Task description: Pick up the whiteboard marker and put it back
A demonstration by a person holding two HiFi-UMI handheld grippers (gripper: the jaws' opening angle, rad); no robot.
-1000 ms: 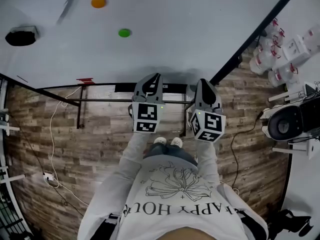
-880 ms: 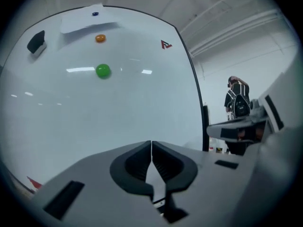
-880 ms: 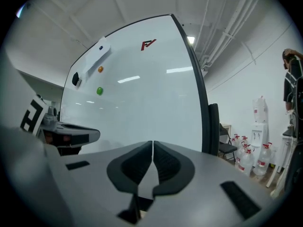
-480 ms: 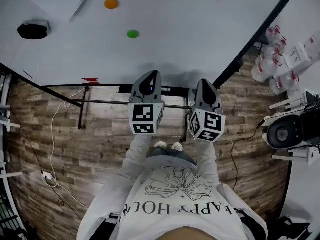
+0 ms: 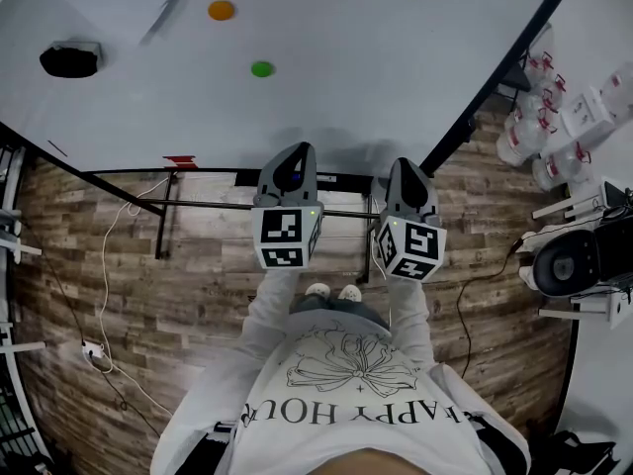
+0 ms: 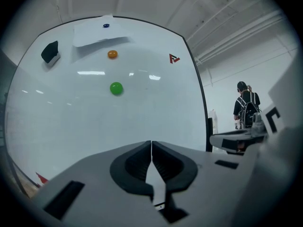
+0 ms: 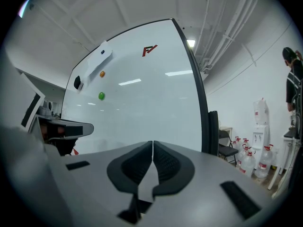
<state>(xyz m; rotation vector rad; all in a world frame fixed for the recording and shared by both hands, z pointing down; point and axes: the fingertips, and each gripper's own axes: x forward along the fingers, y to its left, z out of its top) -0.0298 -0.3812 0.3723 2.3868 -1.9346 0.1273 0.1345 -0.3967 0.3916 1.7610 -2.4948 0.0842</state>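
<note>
Both grippers — left (image 5: 294, 169) and right (image 5: 408, 178) — face the whiteboard (image 5: 336, 57). Each is clenched on nothing, tips touching.

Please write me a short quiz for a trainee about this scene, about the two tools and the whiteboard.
1. True or false: the left tool is holding something.
2. Which round magnet sits lowest on the whiteboard? A. orange B. green C. blue
3. Fill in: the jaws of the right tool are ____.
Key: 1 false, it is shut and empty. 2 B, the green magnet. 3 together.
</note>
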